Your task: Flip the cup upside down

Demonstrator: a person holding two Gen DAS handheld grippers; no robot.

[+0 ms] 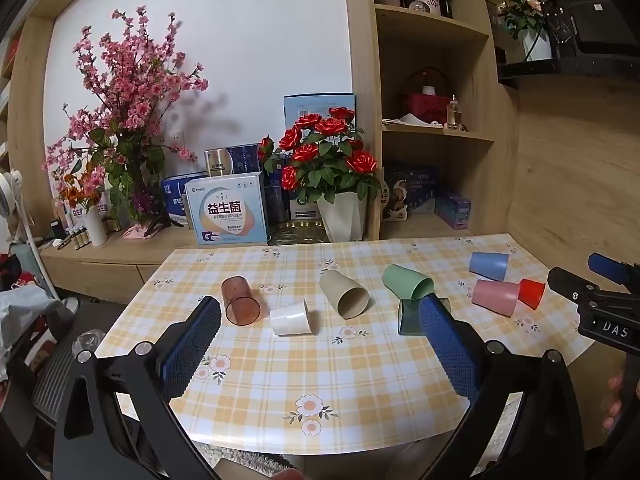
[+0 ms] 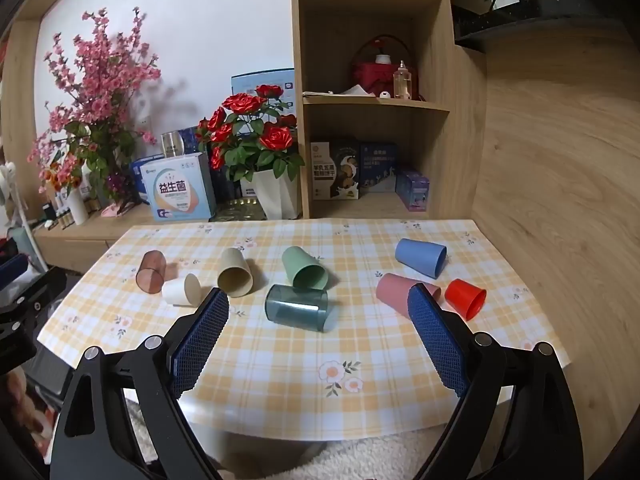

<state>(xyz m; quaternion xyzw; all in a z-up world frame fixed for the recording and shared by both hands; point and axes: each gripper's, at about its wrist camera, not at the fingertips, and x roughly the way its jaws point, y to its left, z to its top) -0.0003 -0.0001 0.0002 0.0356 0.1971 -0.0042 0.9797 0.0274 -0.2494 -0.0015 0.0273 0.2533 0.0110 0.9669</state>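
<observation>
Checked table [image 2: 280,400]: teal cup [image 2: 296,308] lying ahead of spread, empty right tool [image 2: 318,312].

A home: checked tablecloth [image 2: 280,360], wooden shelves [image 2: 372,104], potted roses [image 2: 256,140].

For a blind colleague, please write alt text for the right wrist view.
Eight cups lie tipped on a yellow checked table; the smoky blue-grey cup lies nearest the open, empty right gripper. Behind stand red roses and wooden shelves.

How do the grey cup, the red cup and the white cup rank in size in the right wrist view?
Largest: grey cup, though it lies nearest the camera.
Red cup and white cup look alike; no ranking.
</observation>
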